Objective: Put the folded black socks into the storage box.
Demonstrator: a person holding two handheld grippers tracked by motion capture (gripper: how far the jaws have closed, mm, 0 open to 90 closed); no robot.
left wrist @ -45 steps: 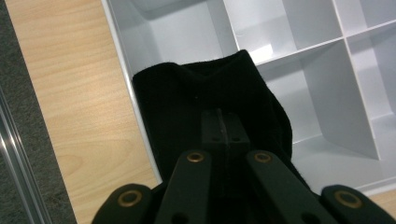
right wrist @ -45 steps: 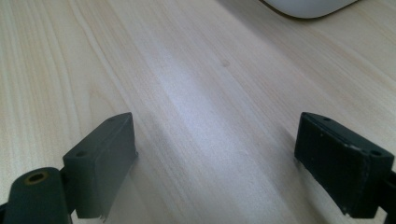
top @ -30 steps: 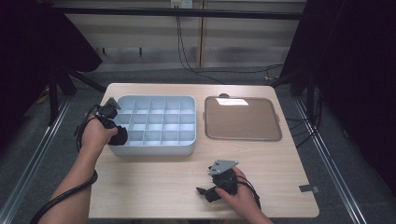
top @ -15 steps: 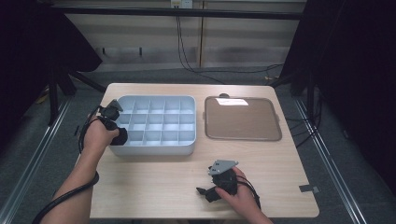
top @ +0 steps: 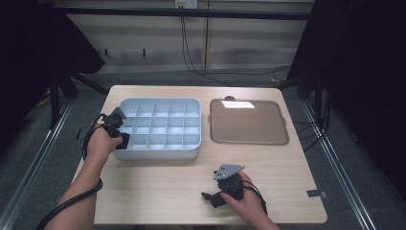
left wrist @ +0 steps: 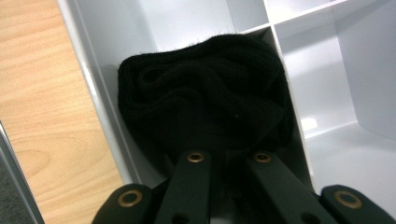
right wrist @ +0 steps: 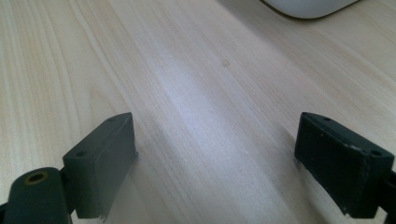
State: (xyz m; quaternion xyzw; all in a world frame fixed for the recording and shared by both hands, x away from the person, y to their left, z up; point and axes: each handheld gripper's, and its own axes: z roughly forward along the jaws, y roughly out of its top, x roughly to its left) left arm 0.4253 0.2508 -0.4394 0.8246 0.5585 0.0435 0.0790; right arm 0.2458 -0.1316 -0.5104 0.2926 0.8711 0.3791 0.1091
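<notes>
Pale wood tabletop [top: 158,191] lies bare under my right gripper [right wrist: 215,154], whose jaws stand wide apart with nothing between them near the front edge, well apart from the work. Farther off, my left gripper [top: 117,128] has its jaws drawn together on a black knitted bundle [left wrist: 205,98] stuffed into a compartment at the left edge of the grey divided tray [top: 191,153]. I judge it soft, light and squashy, best pinched through a thick fold at the top, not a loose edge.
</notes>
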